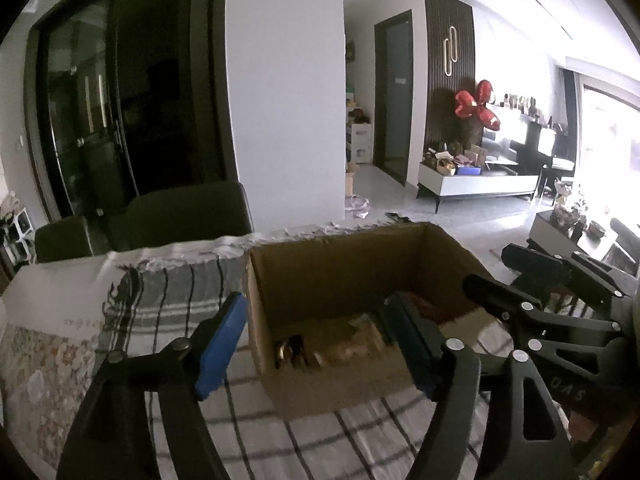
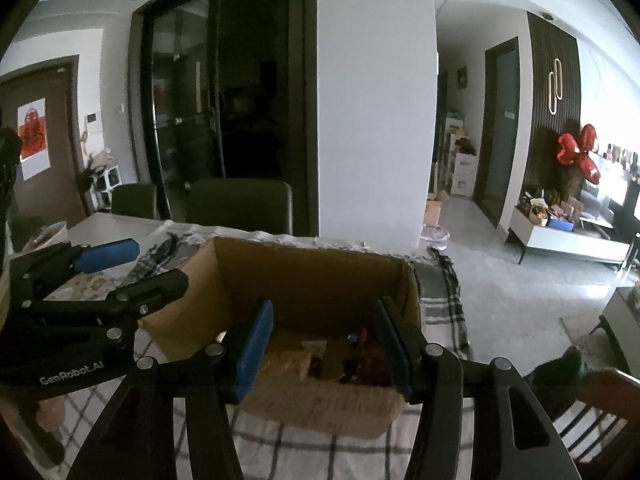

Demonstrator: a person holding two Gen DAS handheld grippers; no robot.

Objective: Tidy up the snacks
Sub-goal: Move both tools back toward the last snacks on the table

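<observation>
While both grippers hover just in front of the cardboard box point(image 2: 304, 280), neither one is carrying anything, so my guess is we're between picks or close to wrapping up. The left gripper point(image 1: 316, 344) has its fingers spread wide with nothing between them, and the right gripper point(image 2: 324, 348) is the same, wide and empty.

The snacks point(image 2: 340, 356) I can make out are already down in the bottom of the box: a pale packet, something reddish, a few darker bits. Too dim and blurry to name any of them. I can't spot any loose snacks on the checked cloth point(image 1: 172, 300) around the box, though the far left of the desk point(image 1: 52, 280) and whatever sits behind the grippers is out of view, so there may be more waiting.

Room-wise, the box is open-topped with tall walls, and the near wall is right under both sets of fingers, so anything going in needs to clear that rim first. The two grippers are close beside each other; in the right wrist view the left one sits just off to the side, so they could knock together over the box. The right end of the desk drops off to the floor just past the box.
</observation>
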